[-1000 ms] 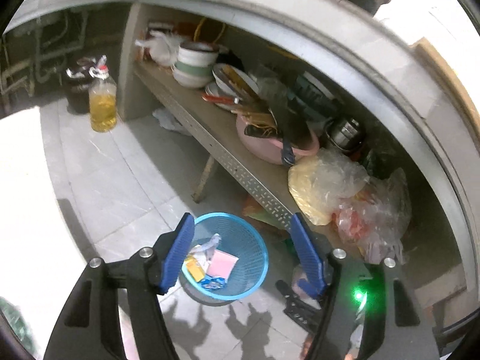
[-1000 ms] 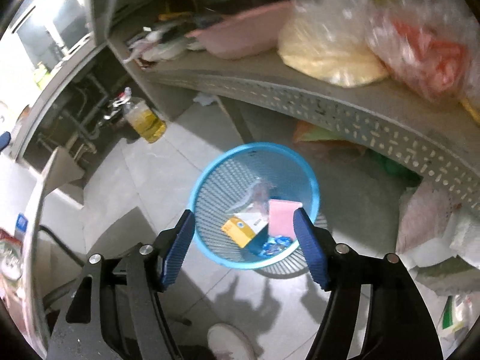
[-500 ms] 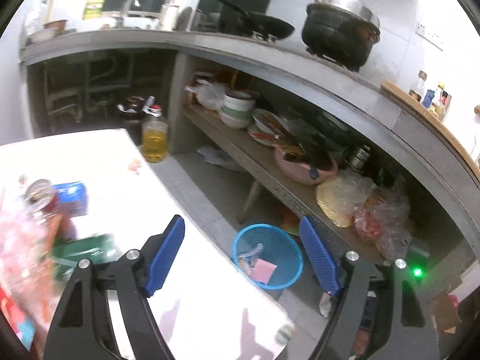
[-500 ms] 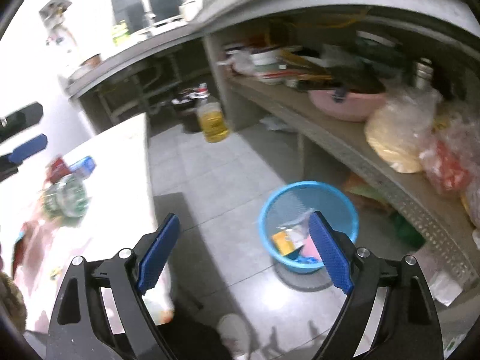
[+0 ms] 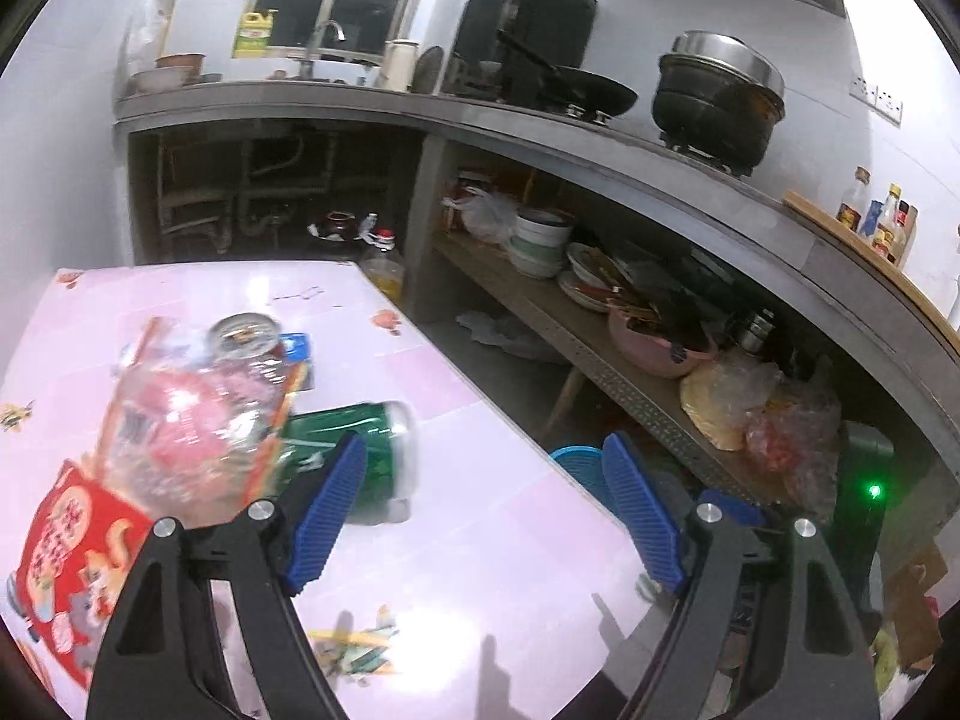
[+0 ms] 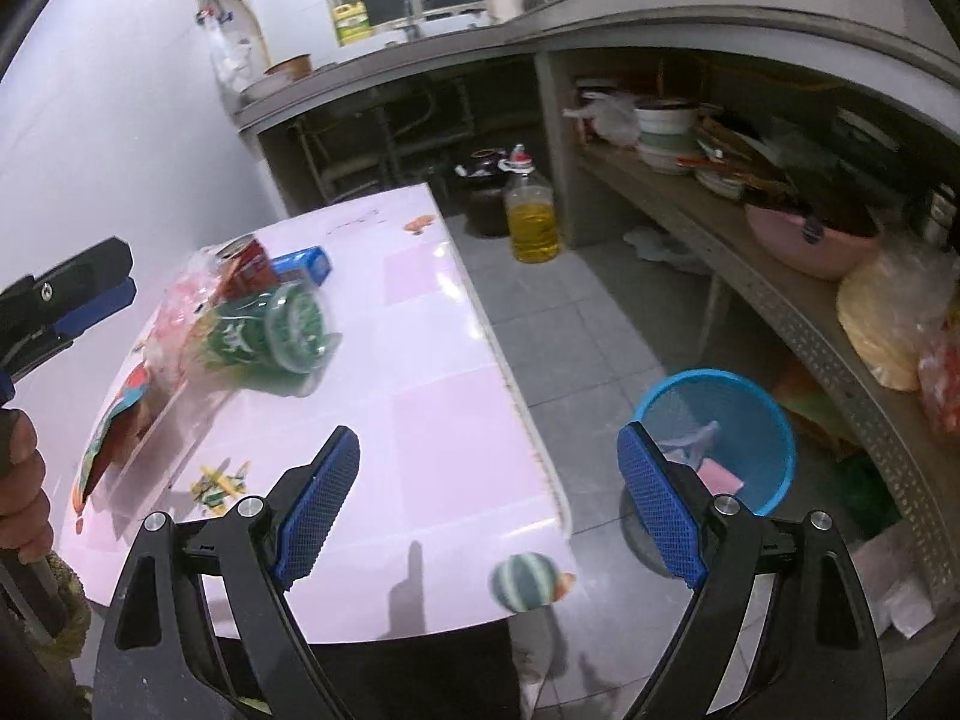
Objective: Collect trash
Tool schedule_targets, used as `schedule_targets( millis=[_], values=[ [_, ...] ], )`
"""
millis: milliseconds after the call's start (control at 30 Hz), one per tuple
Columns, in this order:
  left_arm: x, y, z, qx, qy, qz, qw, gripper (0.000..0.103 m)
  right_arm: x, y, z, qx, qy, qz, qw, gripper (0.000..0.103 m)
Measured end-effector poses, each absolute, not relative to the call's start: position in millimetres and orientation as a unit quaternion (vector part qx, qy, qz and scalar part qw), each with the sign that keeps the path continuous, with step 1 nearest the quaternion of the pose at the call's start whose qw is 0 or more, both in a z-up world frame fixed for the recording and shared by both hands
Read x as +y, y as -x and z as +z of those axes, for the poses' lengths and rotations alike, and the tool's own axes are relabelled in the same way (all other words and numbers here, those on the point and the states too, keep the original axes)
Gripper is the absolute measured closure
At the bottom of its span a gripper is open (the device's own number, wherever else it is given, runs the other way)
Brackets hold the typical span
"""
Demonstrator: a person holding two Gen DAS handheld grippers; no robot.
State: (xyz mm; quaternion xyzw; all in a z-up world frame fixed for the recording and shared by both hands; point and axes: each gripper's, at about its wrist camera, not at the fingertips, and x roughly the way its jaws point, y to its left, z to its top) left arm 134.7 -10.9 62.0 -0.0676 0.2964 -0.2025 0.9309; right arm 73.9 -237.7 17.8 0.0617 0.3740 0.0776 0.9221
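The green bottle (image 5: 354, 450) is seen lying on its side on the pink table (image 5: 510, 540), long axis running left to right, just ahead of the left gripper (image 5: 480, 516), the nearer one, whose jaws are spread wide and hold nothing, as are those of the right gripper (image 6: 486, 516).

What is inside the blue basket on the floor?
The blue basket holds a pink paper and a clear crumpled wrapper. The right gripper covers part of the basket, so anything beneath there cannot be seen.
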Motion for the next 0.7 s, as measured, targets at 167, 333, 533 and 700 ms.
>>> schedule_targets(
  millis=[167, 333, 533, 700],
  values=[
    [17.0, -120.5, 60.9, 0.290, 0.072, -0.185, 0.936, 0.024, -218.6, -67.1, 23.5, 0.374, -0.052, 0.093, 0.921, 0.019],
    [39.1, -109.9, 58.4, 0.289, 0.073, -0.166, 0.940, 0.024, -205.0, -66.9, 23.7, 0.381, -0.048, 0.106, 0.917, 0.019],
    [60.3, -91.6, 55.3, 0.284, 0.063, -0.146, 0.946, 0.024, -194.8, -68.7, 22.5, 0.388, -0.049, 0.114, 0.913, 0.019],
    [76.3, -74.9, 50.6, 0.289, 0.052, -0.121, 0.948, 0.024, -188.5, -71.8, 18.0, 0.397, -0.064, 0.128, 0.907, 0.019]
  ],
)
